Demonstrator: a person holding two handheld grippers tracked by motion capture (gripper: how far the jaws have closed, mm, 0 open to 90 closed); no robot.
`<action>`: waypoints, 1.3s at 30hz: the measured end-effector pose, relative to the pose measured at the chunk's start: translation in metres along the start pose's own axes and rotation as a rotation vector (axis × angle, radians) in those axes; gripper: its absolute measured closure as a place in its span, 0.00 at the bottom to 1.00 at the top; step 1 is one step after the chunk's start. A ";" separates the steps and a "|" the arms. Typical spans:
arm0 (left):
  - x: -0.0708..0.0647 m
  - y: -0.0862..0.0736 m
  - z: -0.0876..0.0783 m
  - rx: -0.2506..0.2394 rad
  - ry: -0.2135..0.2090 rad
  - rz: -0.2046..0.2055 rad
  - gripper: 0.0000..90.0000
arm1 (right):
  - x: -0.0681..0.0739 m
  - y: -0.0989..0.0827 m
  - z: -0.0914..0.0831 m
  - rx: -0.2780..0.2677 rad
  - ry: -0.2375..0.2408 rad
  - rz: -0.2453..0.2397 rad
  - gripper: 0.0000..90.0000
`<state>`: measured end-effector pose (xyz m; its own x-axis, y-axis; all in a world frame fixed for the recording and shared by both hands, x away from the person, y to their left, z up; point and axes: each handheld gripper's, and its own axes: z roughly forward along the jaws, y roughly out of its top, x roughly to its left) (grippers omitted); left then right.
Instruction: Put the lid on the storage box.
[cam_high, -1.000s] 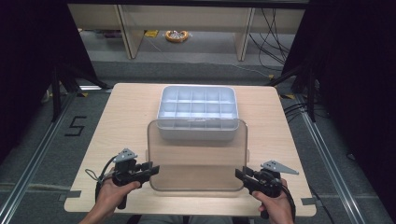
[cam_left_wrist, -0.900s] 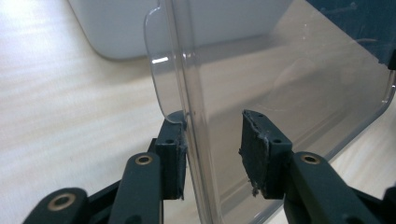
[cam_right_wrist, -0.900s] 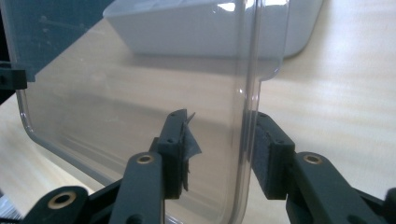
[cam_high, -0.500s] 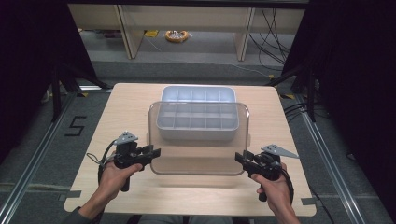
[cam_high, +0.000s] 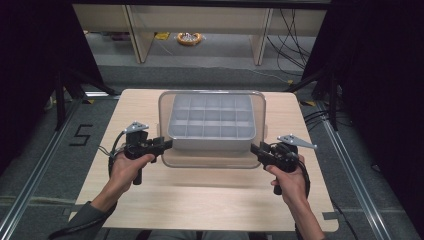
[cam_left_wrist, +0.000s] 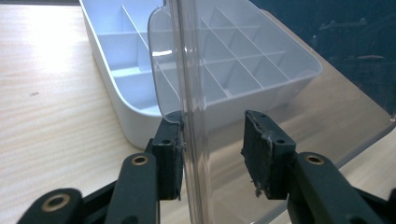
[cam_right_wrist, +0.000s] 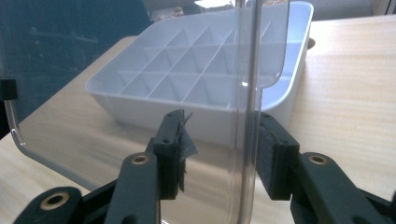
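Note:
A white box (cam_high: 210, 122) divided into several compartments sits on the wooden table (cam_high: 200, 200). A clear plastic lid (cam_high: 212, 159) hovers over it, covering most of it and overhanging its near side. My left gripper (cam_high: 167, 145) is shut on the lid's left edge and my right gripper (cam_high: 255, 148) on its right edge. In the left gripper view the jaws (cam_left_wrist: 212, 149) straddle the lid's rim (cam_left_wrist: 303, 107), with the box (cam_left_wrist: 116, 60) beyond. In the right gripper view the jaws (cam_right_wrist: 222, 149) clamp the lid (cam_right_wrist: 93, 135) in front of the box (cam_right_wrist: 299, 60).
The table's near half (cam_high: 210, 210) is bare wood. Beyond the far edge lie a grey floor, desk legs and a yellow cable coil (cam_high: 189, 38). Dark curtains flank both sides.
Both hands have moved forward, carrying the clear lid away from the person, from in front of the box to above it.

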<state>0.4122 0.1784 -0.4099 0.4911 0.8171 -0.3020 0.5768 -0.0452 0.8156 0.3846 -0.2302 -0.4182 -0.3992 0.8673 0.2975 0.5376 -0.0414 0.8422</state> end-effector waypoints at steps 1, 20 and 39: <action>0.001 0.002 0.001 0.000 -0.004 -0.005 0.65 | -0.002 0.003 0.001 -0.004 0.008 -0.018 0.65; 0.014 0.043 0.028 -0.033 0.040 -0.072 0.61 | -0.010 0.038 0.027 -0.011 -0.028 0.029 0.63; 0.042 0.067 0.074 -0.009 0.078 -0.179 0.58 | -0.026 0.064 0.073 -0.001 -0.071 0.118 0.61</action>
<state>0.5196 0.1669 -0.4045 0.3292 0.8538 -0.4034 0.6441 0.1094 0.7571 0.4837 -0.2193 -0.4053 -0.2794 0.8892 0.3622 0.5772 -0.1459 0.8035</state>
